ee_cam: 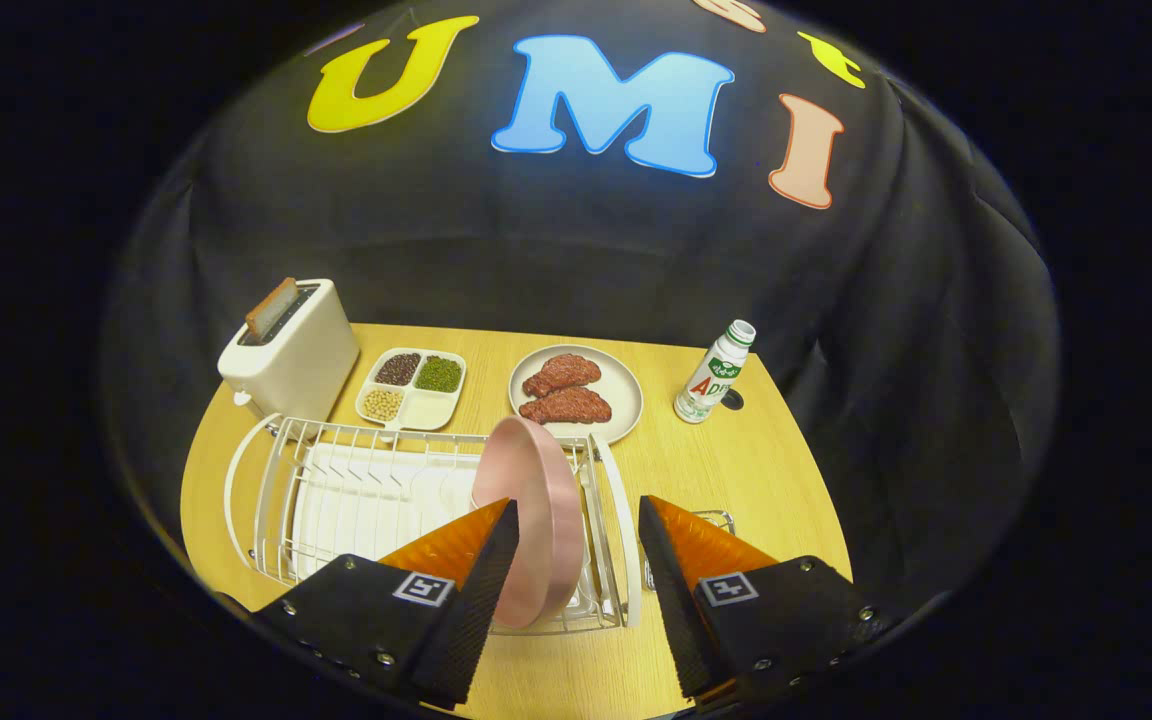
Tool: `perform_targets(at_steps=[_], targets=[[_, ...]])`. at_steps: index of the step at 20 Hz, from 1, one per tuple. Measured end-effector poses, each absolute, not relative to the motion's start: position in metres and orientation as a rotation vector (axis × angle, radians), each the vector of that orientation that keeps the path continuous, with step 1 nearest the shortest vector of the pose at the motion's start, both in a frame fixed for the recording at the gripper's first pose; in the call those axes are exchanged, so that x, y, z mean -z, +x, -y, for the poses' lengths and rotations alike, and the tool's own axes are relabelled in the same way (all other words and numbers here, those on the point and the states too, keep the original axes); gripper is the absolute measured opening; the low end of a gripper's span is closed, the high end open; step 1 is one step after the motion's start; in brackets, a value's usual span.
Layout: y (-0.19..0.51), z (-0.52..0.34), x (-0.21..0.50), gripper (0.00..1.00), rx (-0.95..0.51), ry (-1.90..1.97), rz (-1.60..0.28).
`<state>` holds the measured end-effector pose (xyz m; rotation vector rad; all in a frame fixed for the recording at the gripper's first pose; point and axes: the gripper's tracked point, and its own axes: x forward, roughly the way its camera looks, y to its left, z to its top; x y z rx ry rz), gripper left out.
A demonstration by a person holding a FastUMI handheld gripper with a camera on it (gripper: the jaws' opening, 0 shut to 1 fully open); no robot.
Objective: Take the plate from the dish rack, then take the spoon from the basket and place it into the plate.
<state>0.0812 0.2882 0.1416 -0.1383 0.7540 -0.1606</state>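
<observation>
Plate (536, 510) is being kept upright on edge in the dish rack (266, 500) at its right end; tool (576, 520) is being held wide open, empty, straddling its rim for a grasp.

Toaster (293, 352) holding bread, four-compartment tray (412, 388) of beans, meat plate (576, 392), bottle (715, 373), wooden table (736, 470).

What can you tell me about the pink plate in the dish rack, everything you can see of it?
The pink plate is round, smooth and matte, with a raised rim. It stands on edge, leaning slightly, in the right end of the white wire dish rack. The open gripper straddles it: one finger overlaps its lower edge, though contact is unclear, and the other stands apart. Just beyond it lies a plate of meat.
</observation>
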Motion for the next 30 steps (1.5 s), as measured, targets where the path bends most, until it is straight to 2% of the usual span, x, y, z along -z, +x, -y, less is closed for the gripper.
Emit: perform_targets(at_steps=[4, 8, 10, 11, 12, 13, 14, 23, 30], targets=[[0.086, -0.283, -0.137, 0.60, 0.251, -0.187, -0.760], [0.093, -0.282, -0.125, 0.59, 0.296, -0.241, -0.775], [0.095, -0.288, -0.122, 0.26, 0.272, -0.255, -0.779], [0.095, -0.282, -0.115, 0.26, 0.306, -0.295, -0.794], [0.094, -0.279, -0.117, 0.11, 0.323, -0.327, -0.784], [0.096, -0.275, -0.114, 0.10, 0.330, -0.339, -0.779], [0.095, -0.276, -0.114, 0.06, 0.335, -0.357, -0.778], [0.099, -0.294, -0.145, 0.05, 0.438, -0.629, -0.731], [0.106, -0.292, -0.158, 0.05, 0.424, -0.675, -0.716]])
